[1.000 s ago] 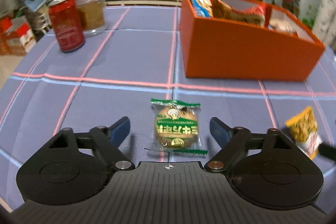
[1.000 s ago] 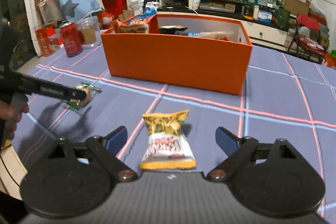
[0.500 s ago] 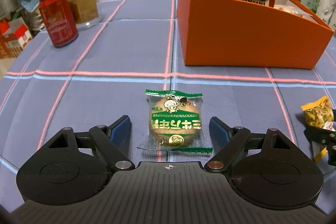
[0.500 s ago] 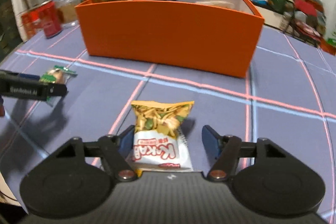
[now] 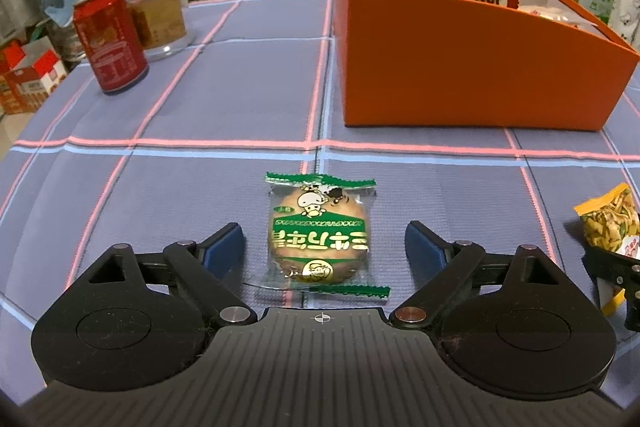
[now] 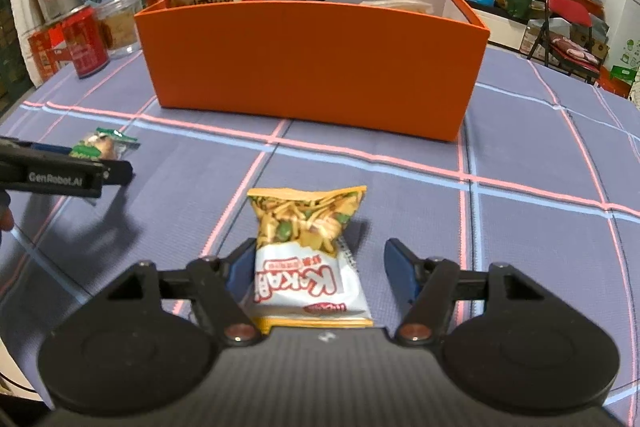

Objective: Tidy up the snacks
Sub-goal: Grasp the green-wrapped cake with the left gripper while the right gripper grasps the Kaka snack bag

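Our left claw has just widened and straddles the biscuit pack flat on the counter, pads clear. Our right claw has just narrowed around the chip bag, one pad touching. Both seem light, crinkly, crushable; we'd pinch their side edges gently.

A table covered by a blue-violet cloth with a grid of pink and pale-blue lines carries all the items. An orange box holding several snack packets stands toward the far side, while a red can and, just behind it, a clear jar stand at the far left. On the near cloth, well apart from each other, lie a green-trimmed biscuit packet and a yellow-and-white snack bag.
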